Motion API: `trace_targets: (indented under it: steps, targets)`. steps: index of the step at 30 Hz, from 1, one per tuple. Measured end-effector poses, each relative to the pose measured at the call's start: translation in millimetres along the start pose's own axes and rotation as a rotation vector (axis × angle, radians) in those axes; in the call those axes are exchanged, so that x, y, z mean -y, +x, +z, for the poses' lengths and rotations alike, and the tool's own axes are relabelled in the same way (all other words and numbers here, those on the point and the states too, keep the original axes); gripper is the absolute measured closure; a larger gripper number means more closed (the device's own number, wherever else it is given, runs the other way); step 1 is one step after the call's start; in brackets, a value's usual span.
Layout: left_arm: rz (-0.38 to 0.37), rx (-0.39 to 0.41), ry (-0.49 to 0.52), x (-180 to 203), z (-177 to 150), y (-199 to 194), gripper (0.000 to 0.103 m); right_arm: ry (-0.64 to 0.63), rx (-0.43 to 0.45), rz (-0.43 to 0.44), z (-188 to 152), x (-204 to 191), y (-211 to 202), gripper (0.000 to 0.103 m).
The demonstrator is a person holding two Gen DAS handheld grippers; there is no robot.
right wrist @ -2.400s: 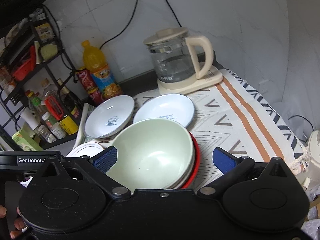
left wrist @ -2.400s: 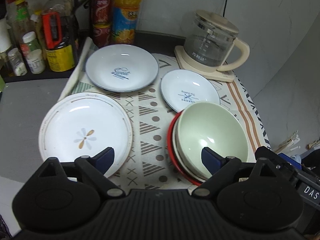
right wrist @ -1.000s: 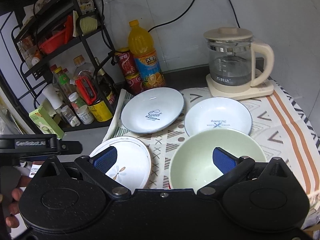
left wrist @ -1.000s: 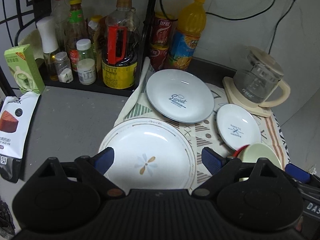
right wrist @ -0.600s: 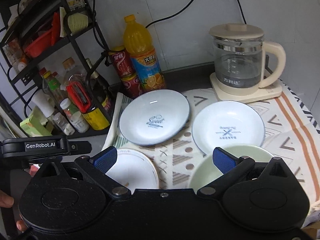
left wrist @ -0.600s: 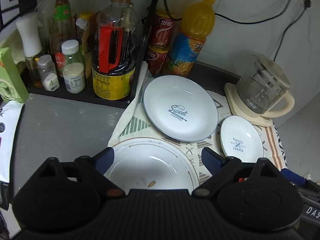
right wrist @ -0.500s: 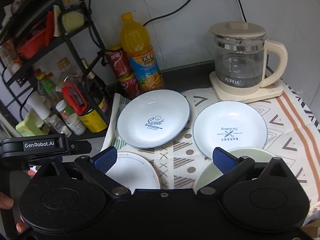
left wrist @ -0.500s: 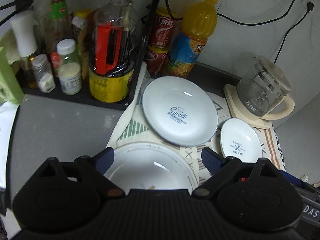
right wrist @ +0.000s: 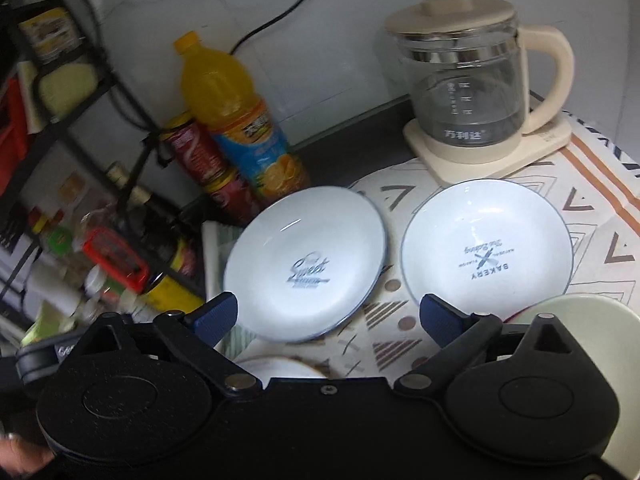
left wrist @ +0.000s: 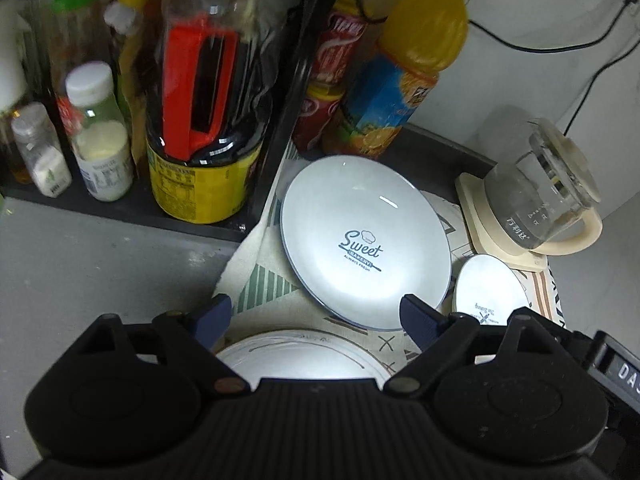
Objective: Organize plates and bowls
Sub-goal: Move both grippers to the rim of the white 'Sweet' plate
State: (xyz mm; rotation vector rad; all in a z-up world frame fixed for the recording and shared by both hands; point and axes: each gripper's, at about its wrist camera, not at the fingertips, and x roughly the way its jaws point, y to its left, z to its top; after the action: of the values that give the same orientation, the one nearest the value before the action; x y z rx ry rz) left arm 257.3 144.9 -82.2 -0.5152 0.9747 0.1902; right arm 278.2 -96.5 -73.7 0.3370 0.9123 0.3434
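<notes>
— While both my tongs hang over the patterned cloth (right wrist: 592, 216), where are the dishes?

— The pale plate marked "Sweet" (left wrist: 366, 240) lies on the cloth just in front of the left gripper (left wrist: 316, 316). From the right gripper (right wrist: 330, 312) I see that same plate ahead between my fingers, and the smaller "Bakery" plate (right wrist: 486, 240) just beside it on the right.

— And the rest?

— A white plate with a thin brown line near its rim (left wrist: 298, 358) sits right under my left tongs, mostly hidden by the gripper body. The pale green bowl (right wrist: 596, 344) is at the lower right of the right view, with a sliver of red at its edge; I think it is another dish under it, but too little shows.

— Are you pinching anything?

— No. Both pairs of blue pads stand wide apart and are easing inward, with only air between them; the plates lie below, untouched.

— What is behind?

— A glass kettle (right wrist: 468, 92) on its cream base at the back right, an orange drink bottle (right wrist: 236, 120) and red cans (right wrist: 200, 156) by the wall, and a dark rack of bottles (left wrist: 200, 92) to the left.
</notes>
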Motion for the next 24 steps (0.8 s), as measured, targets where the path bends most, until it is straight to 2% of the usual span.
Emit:
trace_targets:
  steps: [2, 6, 12, 15, 16, 18, 24]
  targets:
    - [-0.007, -0.003, -0.018, -4.0, 2.4, 6.9, 0.018, 0.025, -0.01, -0.004, 1.9, -0.6, 8.3, 0.015]
    - [-0.031, -0.032, -0.064, -12.2, 7.2, 22.8, 0.036, 0.094, -0.035, -0.013, 5.8, 0.9, 26.8, 0.029]
    - [-0.072, -0.078, -0.144, -27.9, 11.1, 49.5, 0.054, 0.22, -0.095, -0.029, 8.4, 8.2, 56.0, 0.04]
    - [-0.094, -0.094, -0.196, -34.9, 11.9, 60.6, 0.058, 0.275, -0.124, -0.02, 8.9, 10.7, 70.3, 0.045]
    - [-0.099, -0.092, -0.218, -37.8, 12.2, 63.3, 0.064, 0.285, -0.132, -0.027, 9.0, 10.7, 74.4, 0.046]
    - [-0.102, -0.082, -0.263, -43.4, 13.1, 67.0, 0.067, 0.301, -0.147, -0.039, 9.5, 11.1, 83.4, 0.054]
    - [-0.126, -0.117, -0.305, -46.3, 13.8, 84.9, 0.07, 0.362, -0.194, -0.07, 9.1, 15.1, 106.6, 0.061]
